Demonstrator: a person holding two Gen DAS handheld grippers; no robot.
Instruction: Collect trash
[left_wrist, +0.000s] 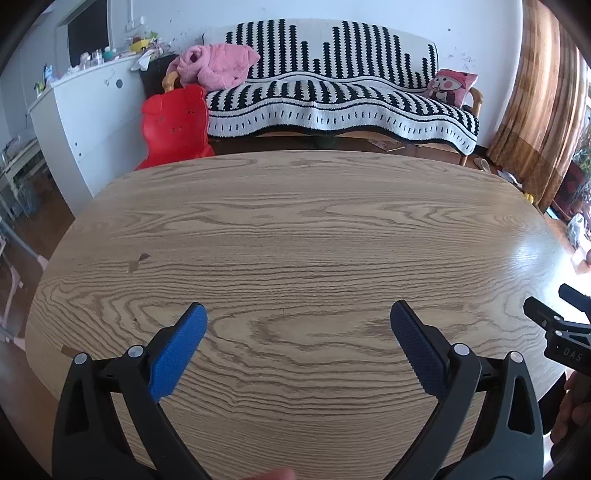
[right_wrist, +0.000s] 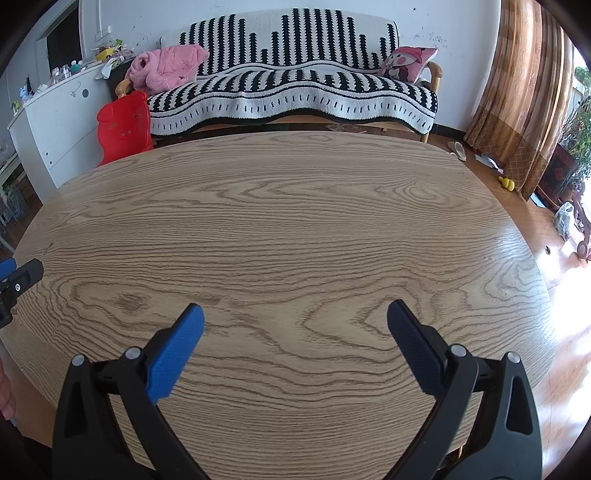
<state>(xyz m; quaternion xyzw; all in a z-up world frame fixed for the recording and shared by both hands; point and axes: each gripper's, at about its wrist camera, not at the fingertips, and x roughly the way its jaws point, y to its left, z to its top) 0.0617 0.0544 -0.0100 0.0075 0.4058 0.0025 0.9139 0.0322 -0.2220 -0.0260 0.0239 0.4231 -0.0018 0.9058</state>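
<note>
My left gripper (left_wrist: 298, 314) hangs open over the near part of a wood-grain table (left_wrist: 295, 229), its blue pads wide apart with nothing between them. My right gripper (right_wrist: 295, 314) is open too, above the same table (right_wrist: 288, 206), also holding nothing. Each gripper shows in the other's view: the right one's black body at the right edge (left_wrist: 561, 332), the left one's tip at the left edge (right_wrist: 14, 280). A small brown scrap or stain (left_wrist: 138, 260) marks the tabletop at the left. No other trash shows on the table.
Beyond the table stands a sofa with a black-and-white throw (left_wrist: 332, 96), a pink garment (left_wrist: 214, 64) and a cushion (left_wrist: 452, 86). A red child's chair (left_wrist: 175, 125) and a white cabinet (left_wrist: 74, 122) stand left. Curtains (right_wrist: 517, 85) and small floor items (right_wrist: 506, 182) lie right.
</note>
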